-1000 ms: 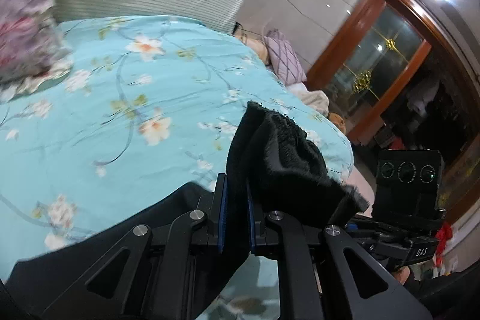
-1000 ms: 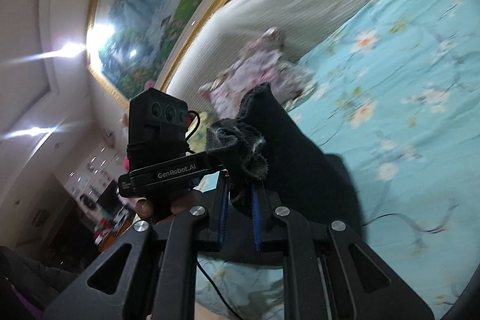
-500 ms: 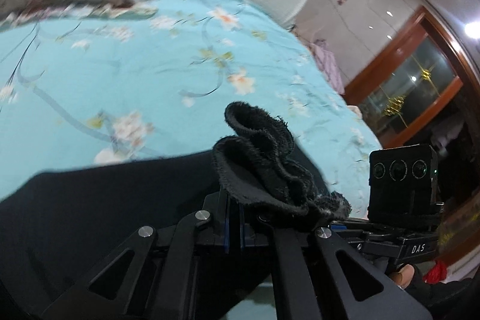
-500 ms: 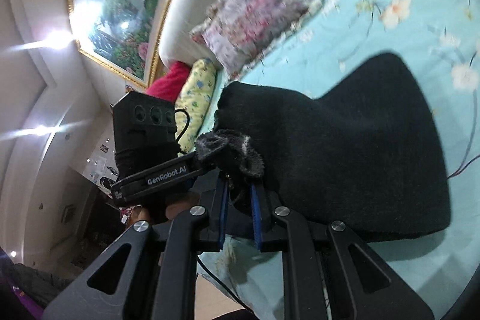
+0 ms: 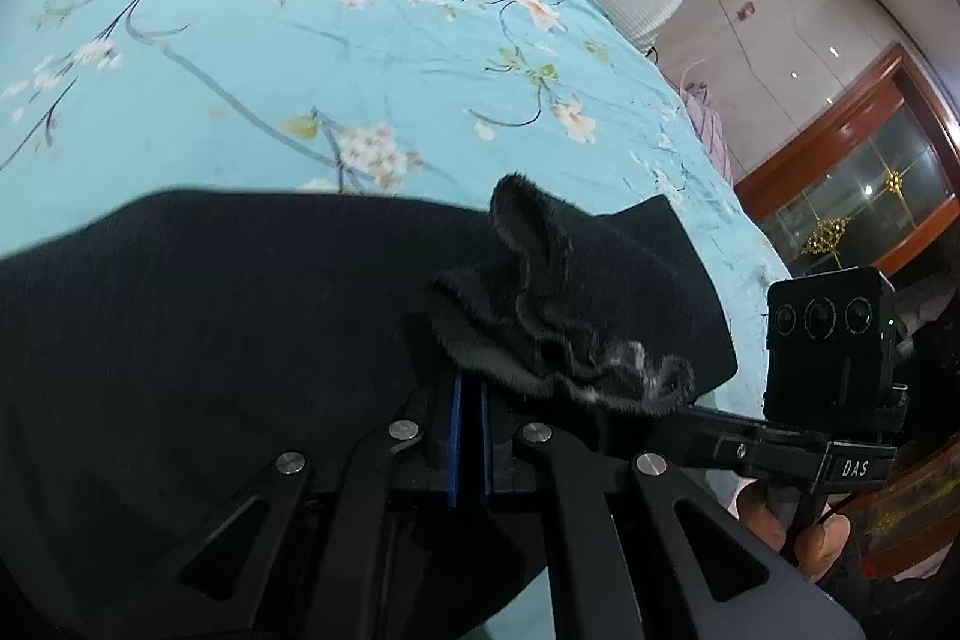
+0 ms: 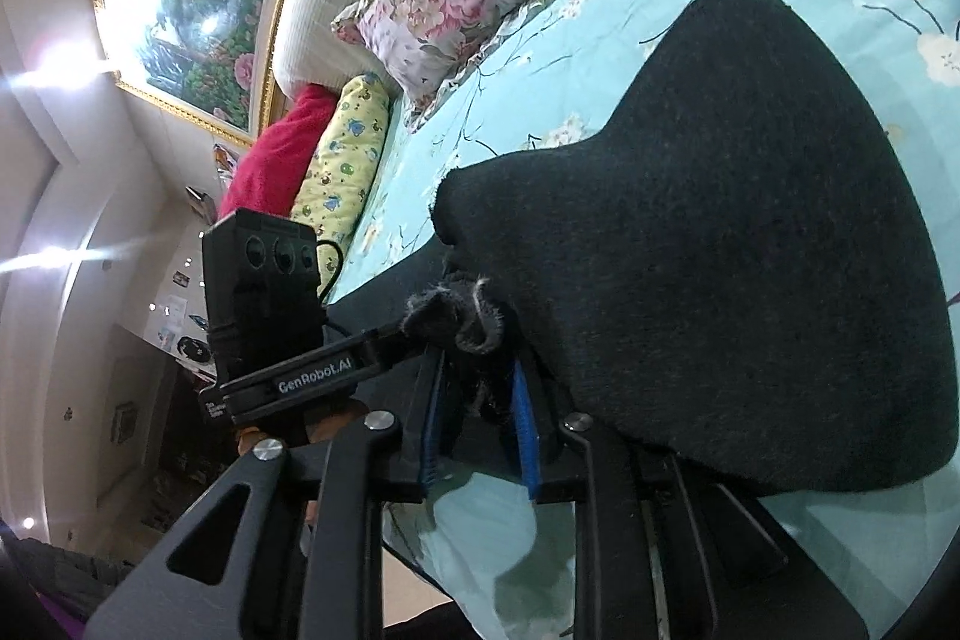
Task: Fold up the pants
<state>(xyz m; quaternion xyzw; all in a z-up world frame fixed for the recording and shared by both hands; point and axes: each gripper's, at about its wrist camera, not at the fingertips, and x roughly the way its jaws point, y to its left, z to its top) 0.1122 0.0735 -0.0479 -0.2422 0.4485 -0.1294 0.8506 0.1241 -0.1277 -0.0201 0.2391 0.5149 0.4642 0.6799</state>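
"DAS" in white capitals on end face of black mounting bar [image 5: 855, 467], below camera module [image 5: 831, 340], seen in left wrist view at right edge. "GenRobot.AI" in white lettering along side of black mounting bar [image 6: 315, 377], under camera module [image 6: 261, 280], seen in right wrist view at left. Small white print at left end of that bar, too small to read. No other legible text, number or sign.
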